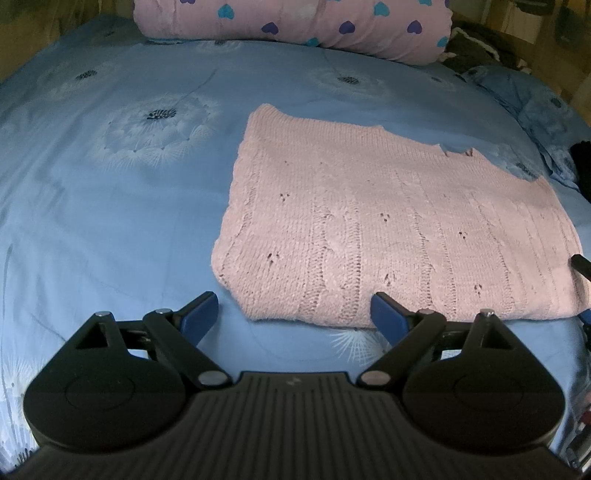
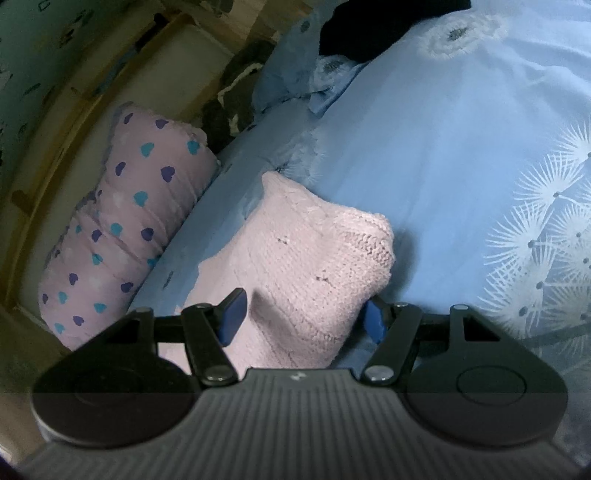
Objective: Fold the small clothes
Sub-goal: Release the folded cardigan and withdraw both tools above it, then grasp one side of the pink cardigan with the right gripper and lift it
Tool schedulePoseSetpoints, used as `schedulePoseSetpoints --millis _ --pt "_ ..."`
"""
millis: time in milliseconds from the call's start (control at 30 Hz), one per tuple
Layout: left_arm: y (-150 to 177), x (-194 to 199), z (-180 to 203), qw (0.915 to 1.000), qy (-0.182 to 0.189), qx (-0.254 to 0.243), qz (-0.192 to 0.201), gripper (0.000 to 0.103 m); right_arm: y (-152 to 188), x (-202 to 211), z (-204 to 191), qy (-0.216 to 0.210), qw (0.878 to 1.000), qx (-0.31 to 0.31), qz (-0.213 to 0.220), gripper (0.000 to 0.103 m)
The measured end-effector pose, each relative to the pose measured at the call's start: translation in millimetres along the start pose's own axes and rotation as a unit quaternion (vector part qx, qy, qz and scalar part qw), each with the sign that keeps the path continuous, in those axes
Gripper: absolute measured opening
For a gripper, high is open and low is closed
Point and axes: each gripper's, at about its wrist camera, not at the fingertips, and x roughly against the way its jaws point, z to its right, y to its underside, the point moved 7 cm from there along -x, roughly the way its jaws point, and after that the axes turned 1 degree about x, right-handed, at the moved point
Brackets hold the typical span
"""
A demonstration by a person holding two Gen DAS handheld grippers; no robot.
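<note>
Sweater (image 1: 388, 229), pink knit, lies flat on the bed (image 1: 129, 206), already folded into a rough rectangle, toward 3 o'clock of the left wrist view; laid flat like this, its edges are easy to reach for the next fold. The left hand-held gripper (image 1: 293, 314) hovers at the near edge with its fingers wide apart, empty, one finger (image 1: 388, 317) just over the hem, probably lined up to pinch that border. In the right wrist view the right hand-held gripper (image 2: 301, 319) has its fingers apart on either side of a raised corner of the knit; whether they touch the fabric cannot be told, though they are not clamped. That lifted corner suggests the right side is the one to be turned over. A heart-print pillow (image 1: 295, 22) sits at 12 o'clock, well apart from the work.
</note>
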Motion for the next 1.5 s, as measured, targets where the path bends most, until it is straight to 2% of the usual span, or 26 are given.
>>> schedulePoseSetpoints --millis 400,933,1333,1500 --pt "0.1 0.0 0.6 1.0 -0.003 -0.002 -0.001 0.093 -1.4 2.3 3.9 -0.007 0.999 -0.031 -0.006 0.064" --pt "2.0 0.8 1.2 1.0 -0.004 -0.002 -0.003 0.093 -0.9 -2.6 1.3 0.004 0.999 -0.035 0.016 0.064" --pt "1.4 4.2 -0.3 1.0 -0.005 0.001 0.001 0.093 -8.6 -11.0 6.6 0.005 0.997 -0.071 0.016 0.051" --pt "-0.8 8.1 -8.2 0.9998 -0.007 0.016 0.005 0.093 -11.0 -13.6 5.4 0.007 0.998 -0.061 0.012 0.038"
